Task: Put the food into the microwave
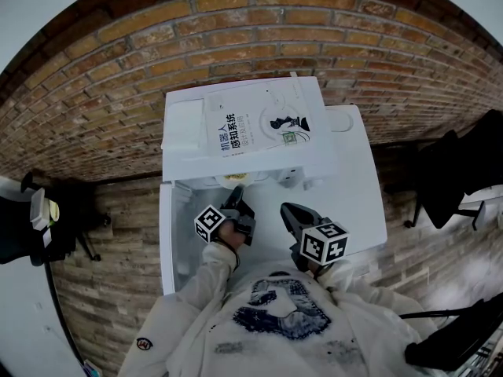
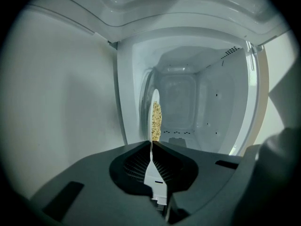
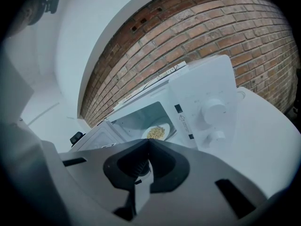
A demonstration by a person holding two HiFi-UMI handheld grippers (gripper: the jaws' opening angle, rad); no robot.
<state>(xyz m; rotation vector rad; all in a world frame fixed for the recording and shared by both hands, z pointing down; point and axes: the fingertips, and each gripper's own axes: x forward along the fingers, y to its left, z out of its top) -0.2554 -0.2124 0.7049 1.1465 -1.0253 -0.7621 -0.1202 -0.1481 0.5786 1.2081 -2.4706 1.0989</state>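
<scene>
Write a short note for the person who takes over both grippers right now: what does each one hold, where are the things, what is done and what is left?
Left gripper: shut on the rim of the plate, which carries the food.
Right gripper: shut, empty, held back from the microwave.
Things: the microwave stands open on the white table. The plate is at the mouth of its cavity, gripped, not released.
Done: microwave open, plate in the gripper at the opening.
Left: move the plate fully in, set it down, release it, close the microwave.
</scene>
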